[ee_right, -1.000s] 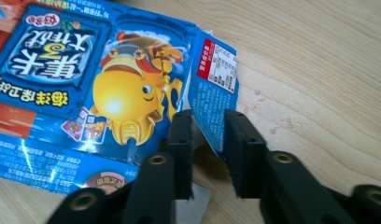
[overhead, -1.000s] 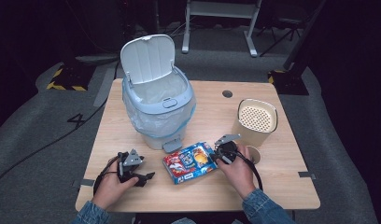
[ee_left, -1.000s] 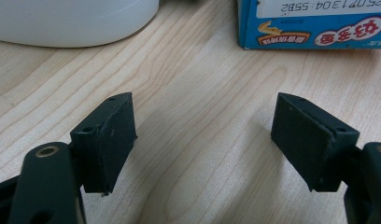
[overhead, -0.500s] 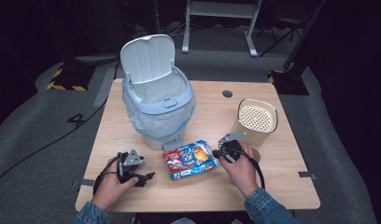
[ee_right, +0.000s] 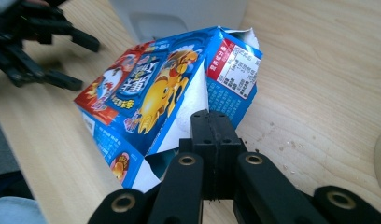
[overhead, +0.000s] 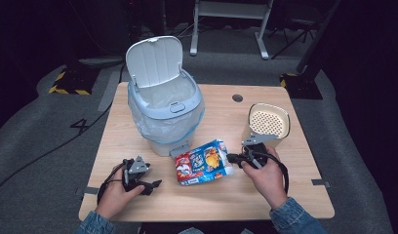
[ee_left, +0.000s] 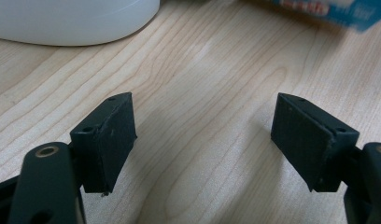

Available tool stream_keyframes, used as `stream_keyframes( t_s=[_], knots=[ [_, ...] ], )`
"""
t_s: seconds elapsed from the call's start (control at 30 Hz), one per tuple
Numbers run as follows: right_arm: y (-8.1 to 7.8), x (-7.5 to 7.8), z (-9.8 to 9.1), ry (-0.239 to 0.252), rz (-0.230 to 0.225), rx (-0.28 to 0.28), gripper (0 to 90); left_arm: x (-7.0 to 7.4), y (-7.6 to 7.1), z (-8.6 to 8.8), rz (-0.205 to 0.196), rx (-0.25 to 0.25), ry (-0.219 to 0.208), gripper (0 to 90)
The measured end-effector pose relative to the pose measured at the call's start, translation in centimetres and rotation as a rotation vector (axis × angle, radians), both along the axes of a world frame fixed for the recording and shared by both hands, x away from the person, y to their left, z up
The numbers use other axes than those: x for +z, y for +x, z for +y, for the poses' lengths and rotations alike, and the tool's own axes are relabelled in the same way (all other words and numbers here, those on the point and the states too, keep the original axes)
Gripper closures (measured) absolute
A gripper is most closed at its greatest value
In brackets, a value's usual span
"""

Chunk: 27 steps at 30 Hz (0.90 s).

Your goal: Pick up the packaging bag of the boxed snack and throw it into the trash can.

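Centrally, near the front of the wooden table (overhead: 285, 195), sits a torn-open blue snack carton (overhead: 203, 162), printed with a goldfish figure and red panels. One end appears tilted up off the tabletop. It is just in front of the base of the pale blue waste bin (overhead: 165, 114).

The right gripper (overhead: 232, 158) is clamped on the carton's torn end flap. In the right gripper view the two black jaws stand pressed together at the carton (ee_right: 151, 93), with the white inner cardboard of the flap pinched at their tips. These jaws have just been closing on that flap.

The left gripper (overhead: 155, 184) rests low over the table to the left of the carton, well apart from it. Its jaws are released and stand wide in the left gripper view, with bare wood between the pads (ee_left: 109, 135).

The waste bin is fitted with a clear liner. Its hinged lid (overhead: 154, 61) stands raised at the back. A cream perforated container (overhead: 268, 122) stands at the right of the table, just behind the right hand (overhead: 268, 178). A round cable hole (overhead: 237, 98) sits in the tabletop near the far edge.
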State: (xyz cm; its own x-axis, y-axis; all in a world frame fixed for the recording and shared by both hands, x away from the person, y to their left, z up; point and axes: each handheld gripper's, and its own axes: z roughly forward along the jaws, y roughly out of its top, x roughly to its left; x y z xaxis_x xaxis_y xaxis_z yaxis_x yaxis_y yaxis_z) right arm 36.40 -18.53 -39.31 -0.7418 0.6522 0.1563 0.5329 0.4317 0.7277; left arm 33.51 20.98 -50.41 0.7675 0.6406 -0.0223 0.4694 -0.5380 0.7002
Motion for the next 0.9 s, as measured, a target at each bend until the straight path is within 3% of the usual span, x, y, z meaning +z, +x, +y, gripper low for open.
stream_keyframes(
  t_s=[0.27,0.37,0.73,0.9],
  knots=[
    [-0.8,2.8,-1.0,0.091,-0.028,0.032,90.0,0.0,0.0,0.0,-0.001,0.0,0.001,22.3],
    [-1.2,4.0,-1.4,0.102,-0.053,0.043,90.0,0.0,0.0,0.0,-0.001,0.0,0.0,22.4],
    [-2.7,6.6,-2.8,0.173,-0.073,0.063,90.0,0.0,0.1,0.0,0.002,-0.004,-0.002,21.8],
    [-3.4,7.7,-3.2,0.182,-0.09,0.071,90.0,0.0,0.2,-0.1,-0.001,-0.004,0.001,21.6]
  ],
)
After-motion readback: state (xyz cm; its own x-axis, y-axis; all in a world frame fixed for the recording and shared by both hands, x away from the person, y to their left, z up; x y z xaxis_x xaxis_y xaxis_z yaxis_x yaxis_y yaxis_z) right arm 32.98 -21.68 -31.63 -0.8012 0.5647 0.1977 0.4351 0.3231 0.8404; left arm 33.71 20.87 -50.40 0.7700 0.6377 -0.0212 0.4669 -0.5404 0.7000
